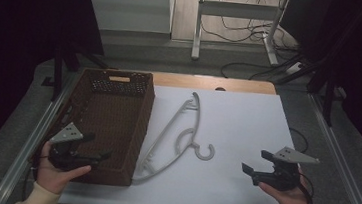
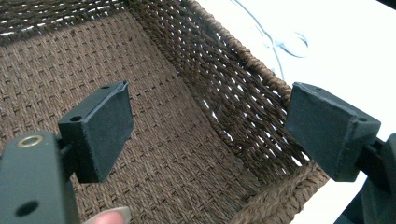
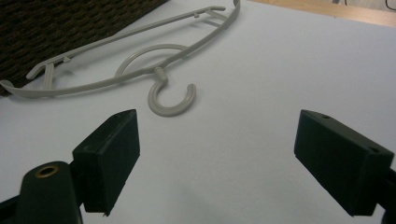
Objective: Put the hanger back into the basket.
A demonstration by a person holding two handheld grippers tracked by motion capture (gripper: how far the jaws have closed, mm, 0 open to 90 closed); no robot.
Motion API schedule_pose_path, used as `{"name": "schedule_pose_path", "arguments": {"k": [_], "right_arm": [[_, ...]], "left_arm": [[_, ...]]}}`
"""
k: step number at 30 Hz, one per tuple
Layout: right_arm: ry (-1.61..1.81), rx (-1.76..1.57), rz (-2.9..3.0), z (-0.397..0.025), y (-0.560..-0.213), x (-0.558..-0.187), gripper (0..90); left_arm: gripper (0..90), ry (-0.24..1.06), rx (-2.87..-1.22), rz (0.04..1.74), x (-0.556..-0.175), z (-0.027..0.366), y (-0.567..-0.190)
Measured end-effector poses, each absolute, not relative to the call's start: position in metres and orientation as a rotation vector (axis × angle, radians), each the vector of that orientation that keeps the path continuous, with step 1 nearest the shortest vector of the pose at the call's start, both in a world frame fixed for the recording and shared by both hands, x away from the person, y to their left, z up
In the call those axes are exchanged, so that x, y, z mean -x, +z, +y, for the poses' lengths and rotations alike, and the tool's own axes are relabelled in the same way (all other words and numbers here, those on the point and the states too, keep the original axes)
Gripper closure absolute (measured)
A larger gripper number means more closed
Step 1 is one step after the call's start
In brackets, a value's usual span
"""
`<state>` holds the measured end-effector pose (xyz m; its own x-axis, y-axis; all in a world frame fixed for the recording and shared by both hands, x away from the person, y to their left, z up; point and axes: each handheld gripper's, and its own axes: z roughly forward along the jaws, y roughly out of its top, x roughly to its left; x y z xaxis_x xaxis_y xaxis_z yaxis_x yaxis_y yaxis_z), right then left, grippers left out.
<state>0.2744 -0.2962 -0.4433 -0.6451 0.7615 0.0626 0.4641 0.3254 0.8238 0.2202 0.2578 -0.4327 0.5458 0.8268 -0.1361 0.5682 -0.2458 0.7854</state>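
Hanger [image 1: 175, 136] lay flat on white worktop [image 1: 246, 133], touching basket [image 1: 109, 120] | looked light, thin, springy, slick plastic | best held at neck above hook | left hand-held gripper [image 1: 95, 146] and right hand-held gripper [image 1: 256, 162] both released, empty.

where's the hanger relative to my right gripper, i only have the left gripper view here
Observer: The hanger lies flat on the white table, ahead of the right gripper, hook end nearest it.
Operator: is the right one open
Observer: Yes, its fingers stand wide apart with nothing between them, above bare table.
Operator: does the hanger touch the basket
Observer: In the high view its lower arm tip sits right at the basket wall near the front corner; contact can't be told.
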Motion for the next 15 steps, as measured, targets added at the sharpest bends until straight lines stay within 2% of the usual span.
{"name": "schedule_pose_path", "arguments": {"k": [15], "right_arm": [[1.193, -1.112, 2.273, -0.2953, -0.447, -0.2758, 15.7]], "left_arm": [[15.4, 0.375, -1.96, 1.104, -0.2191, 0.2512, -0.431]]}}
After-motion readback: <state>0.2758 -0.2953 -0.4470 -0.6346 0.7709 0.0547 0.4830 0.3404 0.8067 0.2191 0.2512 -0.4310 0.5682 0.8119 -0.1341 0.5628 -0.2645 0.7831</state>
